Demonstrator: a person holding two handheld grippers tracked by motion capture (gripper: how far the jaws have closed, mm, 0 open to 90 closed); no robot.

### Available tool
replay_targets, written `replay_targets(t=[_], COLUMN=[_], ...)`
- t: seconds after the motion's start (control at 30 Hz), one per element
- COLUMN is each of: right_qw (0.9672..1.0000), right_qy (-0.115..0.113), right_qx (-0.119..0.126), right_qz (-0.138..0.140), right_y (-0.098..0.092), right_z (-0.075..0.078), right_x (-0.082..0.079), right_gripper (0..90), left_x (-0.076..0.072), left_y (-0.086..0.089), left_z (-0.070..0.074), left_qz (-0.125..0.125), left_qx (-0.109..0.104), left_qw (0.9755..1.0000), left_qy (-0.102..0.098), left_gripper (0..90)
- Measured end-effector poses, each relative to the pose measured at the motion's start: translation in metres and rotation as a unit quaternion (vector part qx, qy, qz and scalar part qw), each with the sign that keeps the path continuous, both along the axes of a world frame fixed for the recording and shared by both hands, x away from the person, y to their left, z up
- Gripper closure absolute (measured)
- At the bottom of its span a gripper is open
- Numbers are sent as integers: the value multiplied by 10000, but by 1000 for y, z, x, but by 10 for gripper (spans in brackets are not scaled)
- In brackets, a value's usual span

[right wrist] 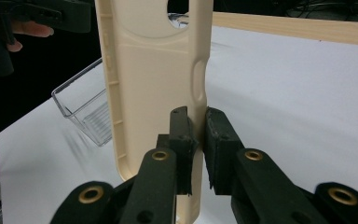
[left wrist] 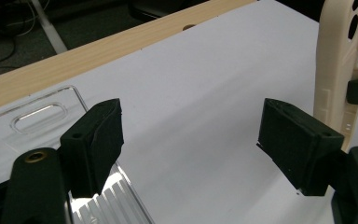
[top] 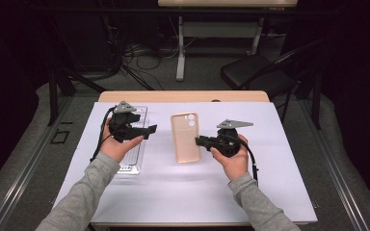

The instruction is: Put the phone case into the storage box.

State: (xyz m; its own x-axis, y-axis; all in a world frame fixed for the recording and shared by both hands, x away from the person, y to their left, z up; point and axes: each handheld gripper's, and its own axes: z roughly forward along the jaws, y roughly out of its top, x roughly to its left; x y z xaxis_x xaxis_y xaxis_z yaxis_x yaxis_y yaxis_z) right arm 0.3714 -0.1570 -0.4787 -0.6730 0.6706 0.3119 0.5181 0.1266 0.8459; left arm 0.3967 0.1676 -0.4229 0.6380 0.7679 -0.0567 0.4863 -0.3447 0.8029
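Observation:
A beige phone case (top: 185,137) stands lifted off the white sheet at the table's middle. My right gripper (top: 198,141) is shut on its right side edge; in the right gripper view the pads (right wrist: 182,130) pinch the case's thin wall (right wrist: 154,79). My left gripper (top: 151,129) hovers left of the case, above a clear plastic tray (top: 134,161). Its jaws stand wide open with nothing between them (left wrist: 189,126). From the left gripper view the case (left wrist: 335,60) rises at the far right and the tray (left wrist: 37,114) lies below left.
A white sheet (top: 270,183) covers the wooden table (top: 183,96). A black folding chair (top: 255,72) and another table's legs (top: 180,48) stand beyond the far edge, among cables on the floor.

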Motion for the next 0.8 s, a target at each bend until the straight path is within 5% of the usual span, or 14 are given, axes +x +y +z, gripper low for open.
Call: replay_targets(t=[0.5, 0.8], right_qw=[10000, 10000], right_qy=[-24, -16], right_qx=[-23, -31], right_qz=[1, -33], right_y=[1, 1], right_z=[-1, -3], right_x=[0, 0], right_gripper=[825, 825], left_x=[-1, -3], left_y=[-19, -35], left_z=[21, 31], left_qz=[-233, -422], left_qx=[504, 855], left_qw=[9975, 9931], left_qy=[-442, -681], left_gripper=[222, 239])
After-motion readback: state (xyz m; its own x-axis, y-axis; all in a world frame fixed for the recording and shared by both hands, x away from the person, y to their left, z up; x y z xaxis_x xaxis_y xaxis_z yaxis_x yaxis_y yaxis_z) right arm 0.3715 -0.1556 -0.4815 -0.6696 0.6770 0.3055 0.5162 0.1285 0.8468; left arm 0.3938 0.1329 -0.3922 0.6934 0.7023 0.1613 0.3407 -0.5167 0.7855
